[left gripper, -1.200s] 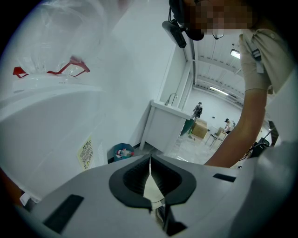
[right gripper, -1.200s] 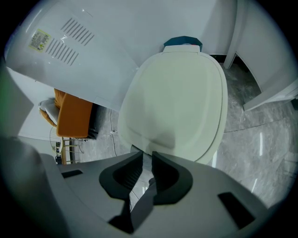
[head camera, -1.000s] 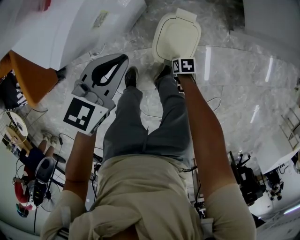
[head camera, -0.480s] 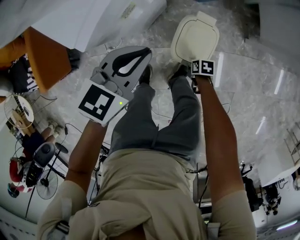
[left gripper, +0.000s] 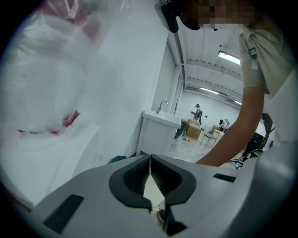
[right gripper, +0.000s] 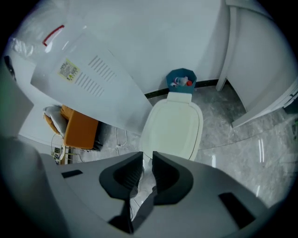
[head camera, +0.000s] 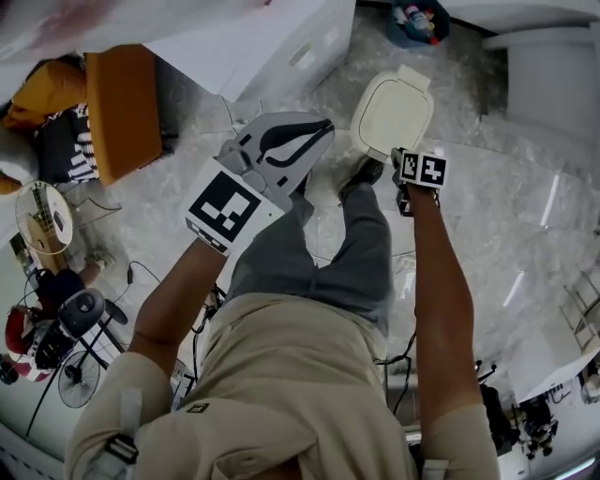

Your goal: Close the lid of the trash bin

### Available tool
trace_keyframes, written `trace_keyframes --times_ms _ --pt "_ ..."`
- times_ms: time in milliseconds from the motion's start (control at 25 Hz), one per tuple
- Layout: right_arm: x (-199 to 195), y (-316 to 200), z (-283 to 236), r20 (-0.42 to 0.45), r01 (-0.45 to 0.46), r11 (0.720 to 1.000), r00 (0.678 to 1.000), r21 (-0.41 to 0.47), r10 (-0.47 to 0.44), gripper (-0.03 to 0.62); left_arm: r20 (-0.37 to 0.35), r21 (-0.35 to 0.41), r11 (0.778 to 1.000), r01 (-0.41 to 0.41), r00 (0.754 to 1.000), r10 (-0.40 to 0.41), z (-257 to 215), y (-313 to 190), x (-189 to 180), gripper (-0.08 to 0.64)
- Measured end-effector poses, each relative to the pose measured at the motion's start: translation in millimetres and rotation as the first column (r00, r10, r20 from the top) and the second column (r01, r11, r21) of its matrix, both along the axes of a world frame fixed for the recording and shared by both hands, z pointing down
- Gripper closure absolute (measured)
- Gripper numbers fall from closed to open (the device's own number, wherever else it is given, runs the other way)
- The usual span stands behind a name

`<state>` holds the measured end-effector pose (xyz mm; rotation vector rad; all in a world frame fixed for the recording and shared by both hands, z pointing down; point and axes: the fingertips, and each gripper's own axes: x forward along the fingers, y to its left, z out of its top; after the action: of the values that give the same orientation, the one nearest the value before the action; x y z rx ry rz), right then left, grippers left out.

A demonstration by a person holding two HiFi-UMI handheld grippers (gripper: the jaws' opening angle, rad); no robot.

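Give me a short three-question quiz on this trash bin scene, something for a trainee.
1. True or false: the trash bin lid stands raised.
2. Which gripper's own camera looks down at that lid? A) left gripper B) right gripper
3. Fill in: the left gripper's jaw tips are ___, with nothing between them.
Key: 1 false, it lies flat on the bin; 2 B; 3 together.

The grey marbled floor (head camera: 525,197) carries the cream-lidded trash bin (head camera: 392,112) at upper centre, an orange box (head camera: 122,108) at upper left and a blue container (head camera: 417,19) at the top edge.
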<state>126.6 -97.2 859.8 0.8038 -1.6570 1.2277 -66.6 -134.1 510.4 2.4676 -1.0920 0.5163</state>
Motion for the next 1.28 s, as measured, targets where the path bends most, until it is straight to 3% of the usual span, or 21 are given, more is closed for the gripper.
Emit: trace_keyframes --times_ms 320,480,600,720,840,960,1080,1200,1280 --pt "-18.6 -21.2 -131.7 0.103 -0.021 0.981 0.995 0.19 0.001 0.529 0.002 0.1 0.995 -0.011 1.0 0.01 -86.6 13.6 -12.2 0.536" --pt "-41.3 -26.3 -210.9 0.172 -0.047 0.95 0.985 0.309 -0.007 0.546 -0.015 0.145 0.989 -0.003 1.0 0.005 -128.0 26.1 -27.1 0.537" --pt "-58.2 -28.5 -278.7 0.217 -0.063 0.906 0.976 0.419 -0.032 0.557 -0.03 0.174 0.985 -0.014 0.999 0.019 -154.0 37.6 -34.6 0.537" --pt "-66.1 -31.3 -356.0 0.241 -0.078 0.827 0.968 0.556 -0.071 0.563 -0.043 0.207 0.978 -0.03 0.998 0.04 -181.7 47.0 -35.8 0.535" --pt "-66.3 -24.3 -437.9 0.252 -0.095 0.73 0.962 0.677 -0.108 0.565 -0.072 0.228 0.973 -0.03 0.996 0.048 -215.0 57.9 -34.4 0.537" --pt "-58.4 -14.9 -515.4 0.257 -0.136 0.619 0.96 0.774 -0.111 0.566 -0.089 0.269 0.962 -0.049 0.993 0.075 -246.9 66.1 -31.1 0.537" --pt "-47.9 -2.0 -585.4 0.266 -0.185 0.495 0.959 0.849 -0.097 0.568 -0.068 0.343 0.935 -0.089 0.991 0.119 -273.7 72.5 -28.3 0.537" --pt "-34.4 13.9 -644.1 0.257 -0.209 0.375 0.963 0.903 -0.081 0.568 -0.047 0.342 0.933 -0.111 0.99 0.135 -296.8 80.6 -22.7 0.537" --pt "-24.9 27.2 -675.8 0.256 -0.223 0.309 0.964 0.925 -0.07 0.568 -0.026 0.365 0.921 -0.135 0.988 0.155 -310.7 85.8 -17.9 0.537"
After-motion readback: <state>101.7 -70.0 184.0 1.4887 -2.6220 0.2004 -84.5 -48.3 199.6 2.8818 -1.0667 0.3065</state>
